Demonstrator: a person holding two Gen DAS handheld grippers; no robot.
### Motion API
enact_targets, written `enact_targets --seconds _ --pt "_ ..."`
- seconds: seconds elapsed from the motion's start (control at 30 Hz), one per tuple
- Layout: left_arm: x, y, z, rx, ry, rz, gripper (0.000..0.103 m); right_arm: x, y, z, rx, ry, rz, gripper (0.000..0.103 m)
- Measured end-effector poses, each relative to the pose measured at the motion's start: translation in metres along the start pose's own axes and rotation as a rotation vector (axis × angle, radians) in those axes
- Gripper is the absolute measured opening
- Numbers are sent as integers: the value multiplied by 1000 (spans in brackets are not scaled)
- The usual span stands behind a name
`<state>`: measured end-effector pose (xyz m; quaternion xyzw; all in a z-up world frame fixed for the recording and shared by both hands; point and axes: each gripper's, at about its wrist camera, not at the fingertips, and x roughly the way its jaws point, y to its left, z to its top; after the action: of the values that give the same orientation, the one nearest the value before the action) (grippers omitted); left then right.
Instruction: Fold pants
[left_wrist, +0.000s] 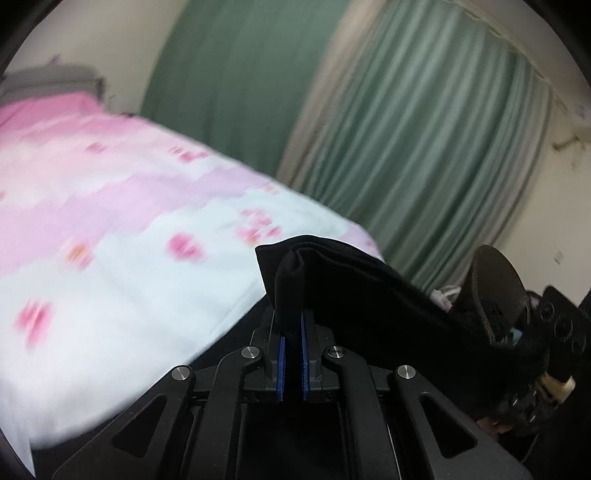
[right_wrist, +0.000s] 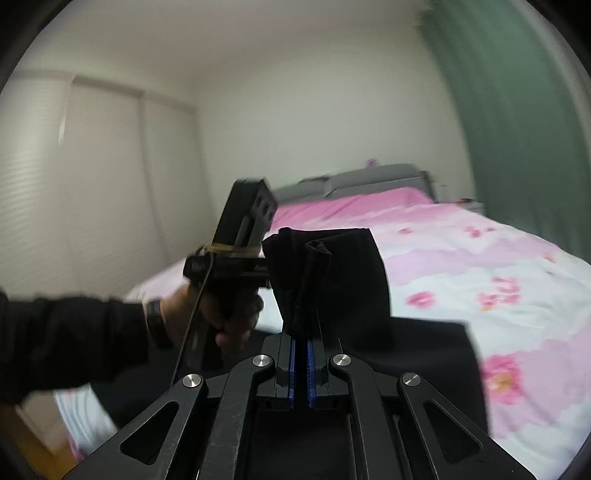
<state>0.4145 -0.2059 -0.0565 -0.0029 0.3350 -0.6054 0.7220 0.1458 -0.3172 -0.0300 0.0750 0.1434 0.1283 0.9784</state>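
The black pants (left_wrist: 354, 291) hang lifted above the bed, pinched at one edge by both grippers. My left gripper (left_wrist: 291, 321) is shut on a bunched fold of the pants; its blue pads are nearly together with cloth between them. My right gripper (right_wrist: 302, 332) is shut on the pants (right_wrist: 332, 273) too, with folded layers standing up from its jaws. The rest of the pants drapes down onto the bed (right_wrist: 436, 354). The left gripper's body and the hand holding it show in the right wrist view (right_wrist: 236, 258); the right gripper's body shows in the left wrist view (left_wrist: 517, 306).
The bed has a pink and white flowered cover (left_wrist: 122, 229) and a grey headboard (right_wrist: 376, 177). Green curtains (left_wrist: 406, 140) hang beside the bed. White closet doors (right_wrist: 103, 184) stand on the far wall. My black-sleeved arm (right_wrist: 74, 339) reaches in from the left.
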Motion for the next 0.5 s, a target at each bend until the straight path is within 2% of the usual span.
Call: enact_targets --seconds 0.13,0.3,0.4,0.47,0.5 --pt "-19 24 -41 -51 53 70 8 36 35 -32 -115 104 36 6" --pt "-32 38 -75 -94 91 107 10 62 68 -72 -224 241 65 6" --pt "-41 42 -92 -130 101 148 18 72 83 -90 -269 305 51 6" --pt "-47 44 -100 -144 107 173 19 82 85 -102 -302 335 26 7" --pt "-56 46 -107 -143 108 182 19 83 87 -107 -316 351 12 10"
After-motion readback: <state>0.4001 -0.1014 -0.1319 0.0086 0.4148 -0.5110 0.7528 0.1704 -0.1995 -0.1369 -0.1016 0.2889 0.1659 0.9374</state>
